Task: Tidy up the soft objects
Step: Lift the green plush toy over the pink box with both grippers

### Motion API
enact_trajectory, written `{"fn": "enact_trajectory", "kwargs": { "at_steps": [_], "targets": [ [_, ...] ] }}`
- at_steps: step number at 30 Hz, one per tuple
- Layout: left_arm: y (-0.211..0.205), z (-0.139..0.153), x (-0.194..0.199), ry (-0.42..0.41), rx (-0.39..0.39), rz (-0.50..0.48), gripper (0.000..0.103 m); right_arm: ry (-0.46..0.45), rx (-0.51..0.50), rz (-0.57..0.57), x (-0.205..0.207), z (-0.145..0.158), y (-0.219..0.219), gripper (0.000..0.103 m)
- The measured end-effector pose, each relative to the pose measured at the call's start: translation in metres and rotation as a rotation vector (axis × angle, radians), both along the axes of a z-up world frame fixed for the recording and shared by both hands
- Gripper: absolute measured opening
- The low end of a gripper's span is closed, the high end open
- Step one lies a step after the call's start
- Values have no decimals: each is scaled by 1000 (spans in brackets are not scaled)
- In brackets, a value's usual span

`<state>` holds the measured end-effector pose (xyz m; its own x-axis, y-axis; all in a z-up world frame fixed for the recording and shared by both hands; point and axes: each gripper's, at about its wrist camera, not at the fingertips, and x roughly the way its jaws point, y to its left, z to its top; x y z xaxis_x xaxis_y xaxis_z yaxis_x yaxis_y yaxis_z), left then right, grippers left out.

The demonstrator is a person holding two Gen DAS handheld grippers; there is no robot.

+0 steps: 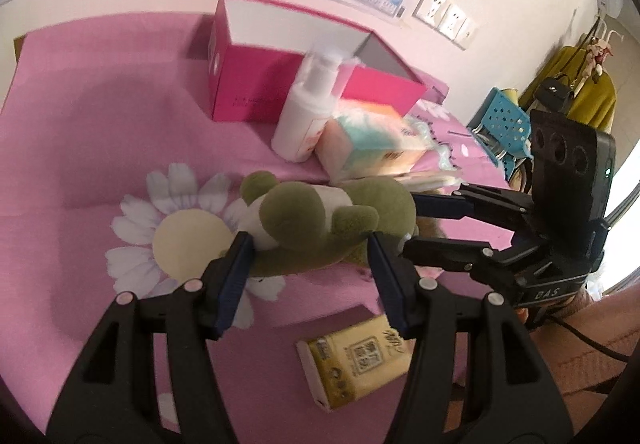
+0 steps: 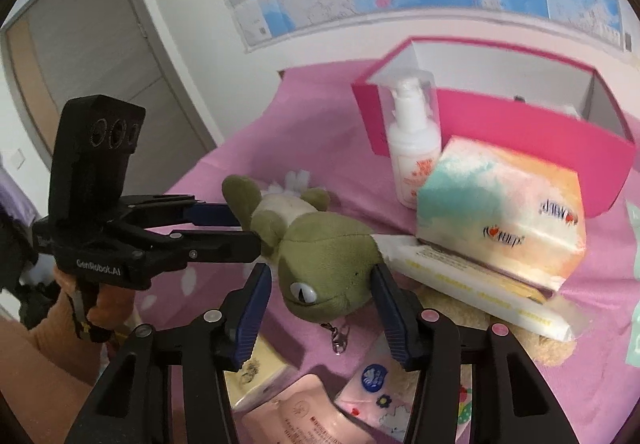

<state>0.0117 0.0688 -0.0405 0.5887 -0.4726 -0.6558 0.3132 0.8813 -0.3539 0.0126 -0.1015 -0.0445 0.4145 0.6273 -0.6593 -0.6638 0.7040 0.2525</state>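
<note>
A green plush frog (image 1: 296,220) with a white belly hangs just above the pink flowered bedspread (image 1: 100,124). My left gripper (image 1: 308,244) is shut on its body, one blue pad on each side. From the right wrist it shows at the left (image 2: 240,224), pinching the frog's rear end. My right gripper (image 2: 322,276) is shut on the frog's head (image 2: 328,248), whose metal clip dangles below. It comes in from the right (image 1: 412,224) in the left wrist view. An open pink box (image 1: 256,84) stands behind.
A white pump bottle (image 2: 414,148) and a pastel tissue pack (image 2: 500,212) stand before the pink box (image 2: 520,124). A flat white and yellow pack (image 2: 472,284) lies under the tissue pack. A yellow tissue pack (image 1: 356,360) and pink packets (image 2: 300,412) lie near me. A blue basket (image 1: 504,120) stands beyond the bed.
</note>
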Motion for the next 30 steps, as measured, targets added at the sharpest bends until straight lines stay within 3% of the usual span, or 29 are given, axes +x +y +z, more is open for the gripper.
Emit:
{"fn": "enact_trajectory", "kwargs": {
  "at_steps": [10, 18, 25, 30],
  "targets": [
    [-3, 62, -19, -178, -5, -4, 60, -83, 89, 19, -11, 44, -14, 53],
    [-14, 111, -2, -292, 16, -11, 60, -242, 145, 1, -3, 101, -27, 53],
    [-21, 134, 38, -305, 35, 3, 60, -350, 158, -25, 24, 137, -34, 53],
    [-27, 136, 74, -277, 52, 16, 60, -359, 156, -54, 59, 144, -33, 53]
  ]
}}
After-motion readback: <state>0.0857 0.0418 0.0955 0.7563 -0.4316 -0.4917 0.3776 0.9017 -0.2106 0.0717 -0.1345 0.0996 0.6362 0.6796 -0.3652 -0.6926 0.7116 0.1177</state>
